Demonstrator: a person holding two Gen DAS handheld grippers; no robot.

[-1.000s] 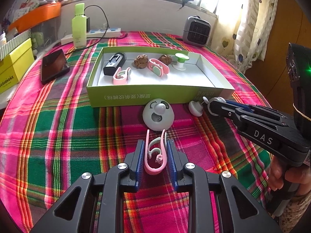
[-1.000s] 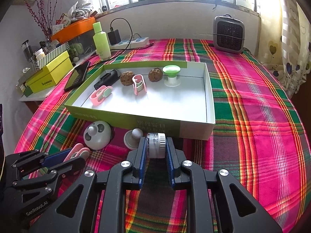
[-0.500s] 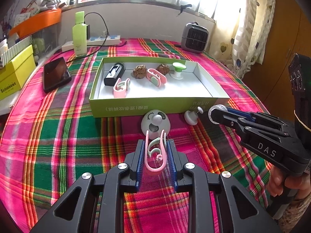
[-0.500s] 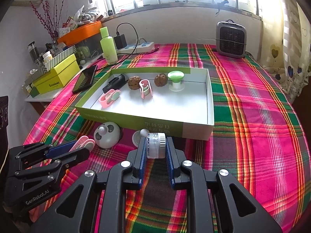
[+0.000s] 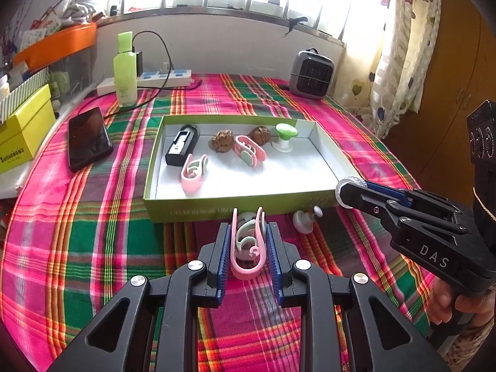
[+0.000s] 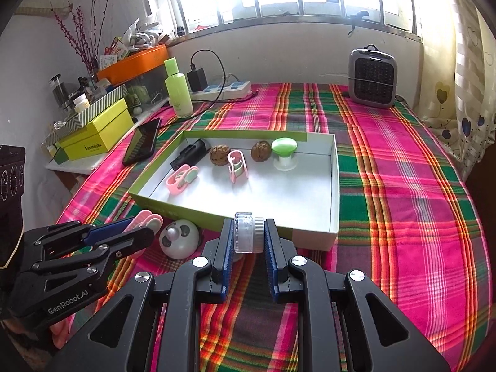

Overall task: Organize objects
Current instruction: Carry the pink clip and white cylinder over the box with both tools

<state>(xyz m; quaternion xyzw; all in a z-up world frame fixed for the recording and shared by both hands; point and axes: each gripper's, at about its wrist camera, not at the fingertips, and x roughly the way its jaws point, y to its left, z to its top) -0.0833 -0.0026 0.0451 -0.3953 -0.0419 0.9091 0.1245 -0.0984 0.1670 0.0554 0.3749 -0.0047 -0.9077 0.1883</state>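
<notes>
Under window, plaid-clothed table

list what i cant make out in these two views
- Round white gadget: in the left wrist view, almost all hidden behind the pink clip in the left gripper.
- Small white knob: in the right wrist view, mostly hidden behind the clear jar in the right gripper.
- Print on the green box front: too blurred to read.

Left gripper: jaws clamped on pink clip, held level.
Right gripper: jaws clamped on small clear jar.
</notes>
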